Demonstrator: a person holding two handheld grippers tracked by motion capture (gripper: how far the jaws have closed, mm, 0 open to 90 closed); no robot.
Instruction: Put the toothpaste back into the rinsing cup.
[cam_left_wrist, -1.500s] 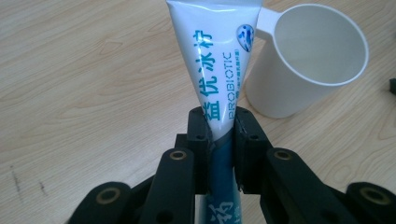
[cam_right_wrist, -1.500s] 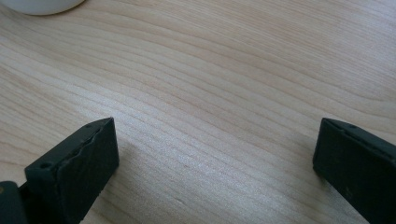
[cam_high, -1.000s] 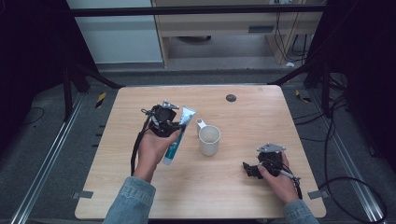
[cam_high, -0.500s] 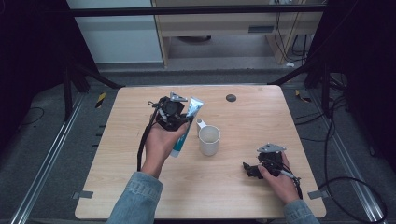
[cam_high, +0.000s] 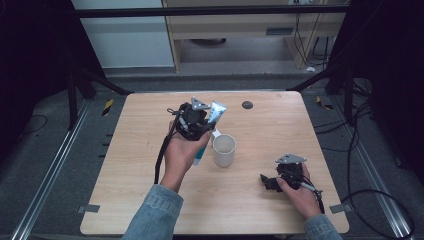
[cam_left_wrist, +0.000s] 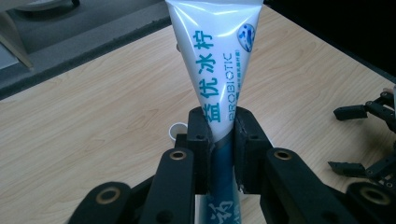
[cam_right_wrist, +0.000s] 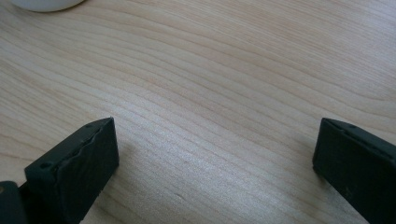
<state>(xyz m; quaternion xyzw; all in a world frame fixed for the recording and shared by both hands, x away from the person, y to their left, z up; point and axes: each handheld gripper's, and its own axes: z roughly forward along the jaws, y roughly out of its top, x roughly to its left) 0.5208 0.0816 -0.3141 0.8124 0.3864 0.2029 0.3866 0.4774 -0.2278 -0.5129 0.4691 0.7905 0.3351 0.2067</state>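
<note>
Clearly the left tool (cam_left_wrist: 223, 140) was clamped on the toothpaste tube (cam_left_wrist: 217, 60) above the surface (cam_high: 280, 130) beside the mug (cam_high: 224, 150), right tool (cam_right_wrist: 210, 172) gaping empty; it needed lowering upright, cap-first.

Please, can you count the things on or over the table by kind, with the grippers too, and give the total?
Tubes: 1, the tube, held in the left gripper
Mugs: 1, the mug
Grippers: 2, left, and the right gripper, open on the table
Small dark round things: 1, the disc near the far edge
Total: 5
</note>
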